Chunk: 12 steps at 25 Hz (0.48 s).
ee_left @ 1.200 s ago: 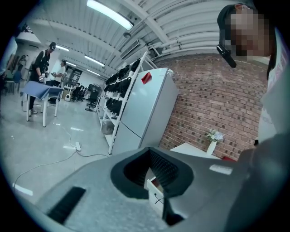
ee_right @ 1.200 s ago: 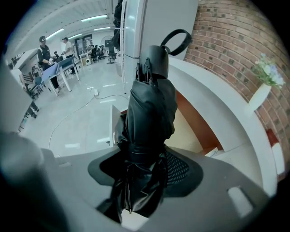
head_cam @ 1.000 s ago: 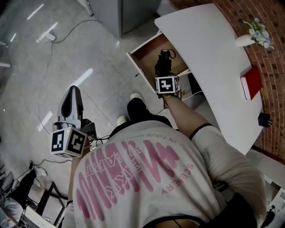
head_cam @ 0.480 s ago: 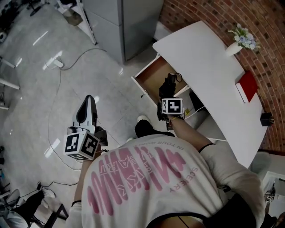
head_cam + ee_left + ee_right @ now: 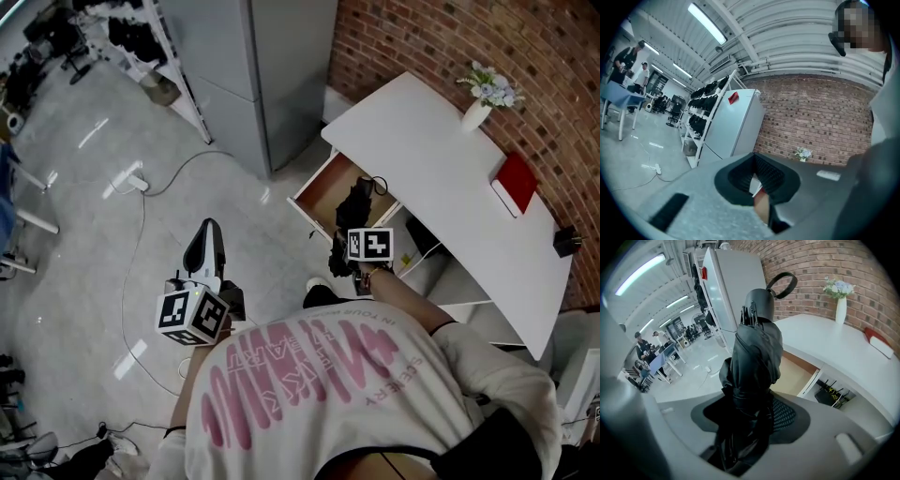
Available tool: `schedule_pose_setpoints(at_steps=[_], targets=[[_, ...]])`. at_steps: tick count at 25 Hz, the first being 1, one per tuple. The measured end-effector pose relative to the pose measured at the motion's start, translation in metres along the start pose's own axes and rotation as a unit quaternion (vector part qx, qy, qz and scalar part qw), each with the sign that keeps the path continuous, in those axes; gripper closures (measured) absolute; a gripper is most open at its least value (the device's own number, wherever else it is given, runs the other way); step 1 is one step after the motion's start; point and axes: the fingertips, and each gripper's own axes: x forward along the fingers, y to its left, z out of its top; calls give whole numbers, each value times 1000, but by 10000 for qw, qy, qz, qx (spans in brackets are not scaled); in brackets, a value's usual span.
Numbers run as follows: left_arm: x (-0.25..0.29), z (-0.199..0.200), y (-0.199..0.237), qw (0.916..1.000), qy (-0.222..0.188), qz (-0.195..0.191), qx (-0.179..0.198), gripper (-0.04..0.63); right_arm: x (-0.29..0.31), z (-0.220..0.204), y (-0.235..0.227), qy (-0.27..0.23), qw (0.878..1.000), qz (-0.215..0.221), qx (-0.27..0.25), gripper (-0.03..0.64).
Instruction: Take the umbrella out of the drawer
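A black folded umbrella [image 5: 355, 202] with a loop strap hangs over the open wooden drawer [image 5: 323, 183] of the white desk [image 5: 441, 159]. My right gripper [image 5: 349, 242] is shut on it. In the right gripper view the umbrella [image 5: 757, 348] stands up between the jaws of the right gripper [image 5: 750, 411], clear of the drawer [image 5: 794, 373] behind it. My left gripper [image 5: 208, 234] is held out over the grey floor, left of the person's body and away from the desk. In its own view the left gripper [image 5: 754, 171] has its pads meeting at the tips, with nothing held.
A white vase of flowers [image 5: 478, 98] and a red book [image 5: 513, 183] rest on the desk against the brick wall. A grey cabinet [image 5: 262, 66] stands left of the desk. A cable and power strip [image 5: 136, 183] lie on the floor. Open shelves [image 5: 422, 248] sit beneath the desk.
The right gripper has risen with the umbrella, out of the drawer to above its front. The left gripper has risen too. The head view now takes in more of the room.
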Motion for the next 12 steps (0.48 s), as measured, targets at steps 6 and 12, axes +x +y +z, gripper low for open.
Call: schedule_pose_setpoints(at_steps=[6, 12], targets=[[-8, 13, 3, 9999, -134, -81, 36, 591, -17, 12, 19, -276, 9994, 156, 159, 359], [-17, 16, 0, 9997, -195, -120, 48, 591, -39, 18, 36, -526, 9973, 396, 331, 359]])
